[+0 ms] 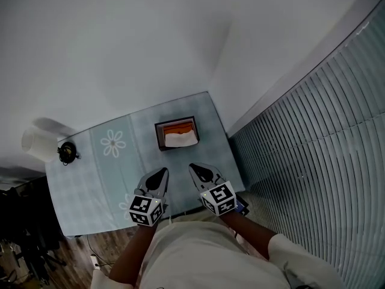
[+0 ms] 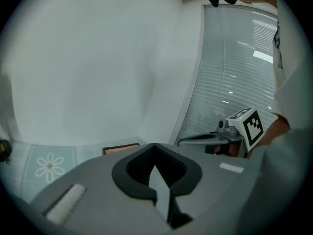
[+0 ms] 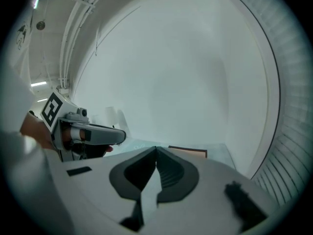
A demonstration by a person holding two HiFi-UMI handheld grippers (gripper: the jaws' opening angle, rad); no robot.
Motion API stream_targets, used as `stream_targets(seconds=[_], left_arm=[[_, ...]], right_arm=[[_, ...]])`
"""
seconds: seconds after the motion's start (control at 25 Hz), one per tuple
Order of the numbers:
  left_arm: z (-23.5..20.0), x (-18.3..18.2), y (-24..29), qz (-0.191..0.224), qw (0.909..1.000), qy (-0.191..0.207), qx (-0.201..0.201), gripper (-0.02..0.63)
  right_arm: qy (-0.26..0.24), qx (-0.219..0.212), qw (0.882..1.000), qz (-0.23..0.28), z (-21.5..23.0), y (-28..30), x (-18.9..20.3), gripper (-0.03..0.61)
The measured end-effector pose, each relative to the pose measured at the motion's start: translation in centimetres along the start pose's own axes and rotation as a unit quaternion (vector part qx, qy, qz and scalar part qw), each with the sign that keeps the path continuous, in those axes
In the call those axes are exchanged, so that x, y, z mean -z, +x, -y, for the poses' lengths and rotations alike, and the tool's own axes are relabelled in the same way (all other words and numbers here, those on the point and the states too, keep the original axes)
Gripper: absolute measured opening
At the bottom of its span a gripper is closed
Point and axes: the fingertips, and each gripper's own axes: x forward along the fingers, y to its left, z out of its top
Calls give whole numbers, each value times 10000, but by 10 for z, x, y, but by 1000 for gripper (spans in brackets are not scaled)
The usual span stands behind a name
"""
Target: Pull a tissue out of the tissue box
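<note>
Tissue box (image 1: pixel 177 133) sits toward the far edge of the bench (image 1: pixel 120 179), right of middle, its white tissue (image 1: pixel 180 139) exposed on top for a pinch. Left claw (image 1: pixel 163 171) and right claw (image 1: pixel 193 167) hover over the near edge, each pressed together and empty. Bare bench lies between them and the box, so the approach looks open.

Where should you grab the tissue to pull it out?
I'd pinch the white tissue where it shows in the open top of the tissue box, coming down from above, since the box sits flat with its opening facing up.
</note>
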Motion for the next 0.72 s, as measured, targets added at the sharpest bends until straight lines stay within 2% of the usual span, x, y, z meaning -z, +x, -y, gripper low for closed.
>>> stream_targets(seconds=[0.24,0.52,0.72], left_arm=[[-17,11,27,-202,9998,7,52,8],[-48,34,59,-587,9982,-3,-115,8],[-70,60,89,-777,9963,-264,-246,8]], right_arm=[[-224,9,9996,-196,13,26,7,12],[-673,42,9946,-795,34,68,37,12],[-812,116,9903,-1123,55,94,61,12]])
